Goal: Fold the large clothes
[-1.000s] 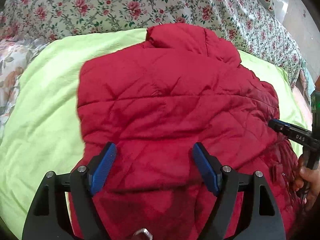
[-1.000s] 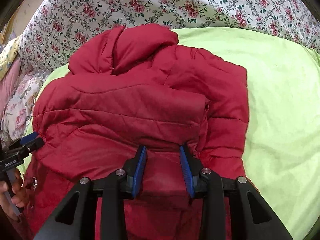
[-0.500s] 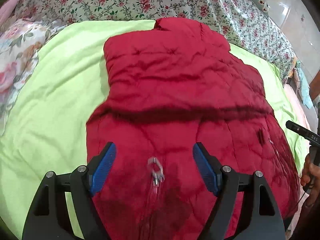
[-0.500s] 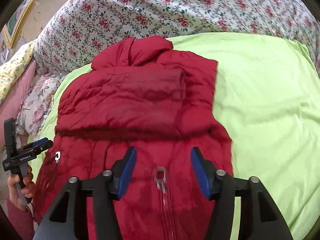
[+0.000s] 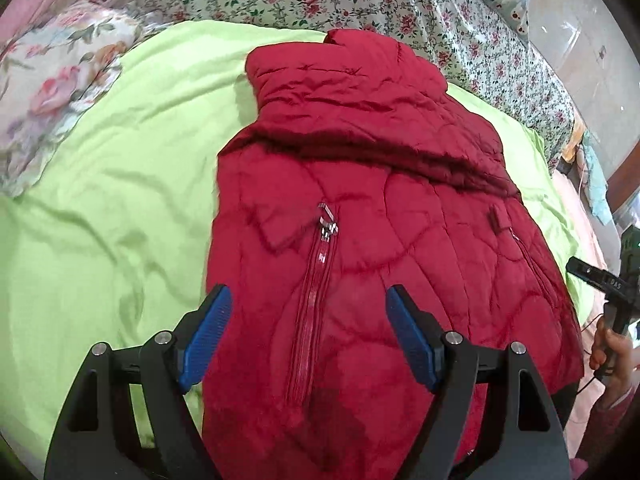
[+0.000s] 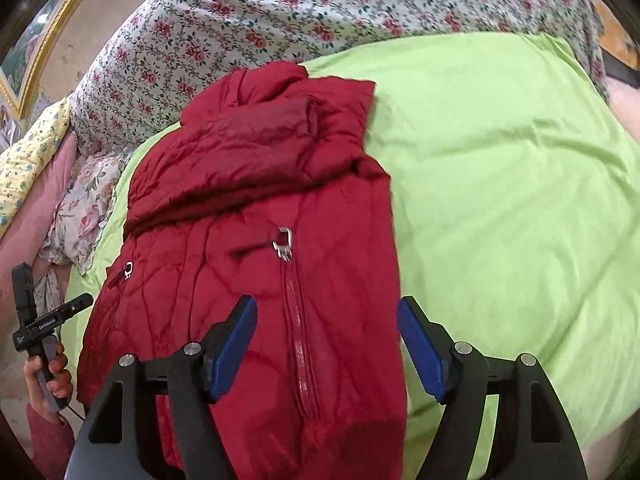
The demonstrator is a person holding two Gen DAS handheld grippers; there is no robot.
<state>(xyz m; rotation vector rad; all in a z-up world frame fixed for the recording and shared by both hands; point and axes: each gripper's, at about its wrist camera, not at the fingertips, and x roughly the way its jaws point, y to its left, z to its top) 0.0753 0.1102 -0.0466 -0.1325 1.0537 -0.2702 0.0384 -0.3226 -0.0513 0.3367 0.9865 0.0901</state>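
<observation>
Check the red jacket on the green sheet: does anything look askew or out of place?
Nothing damaged. The red puffer jacket lies on the green sheet, its top part folded down over the body. That fold edge runs slightly slanted, and the silver zipper pull lies exposed.

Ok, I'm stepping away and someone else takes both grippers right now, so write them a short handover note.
Left gripper: open, holding nothing, above the near part of the red jacket.
Right gripper: jaws opening, nothing gripped, over the jacket's right side.
Jacket lies on the green sheet, zip pull facing up, collar end away from you.
Done: a layer is folded across the upper part, its edge crossing the chest.
Left: probably fold the lower half up and tidy the bundle.
</observation>
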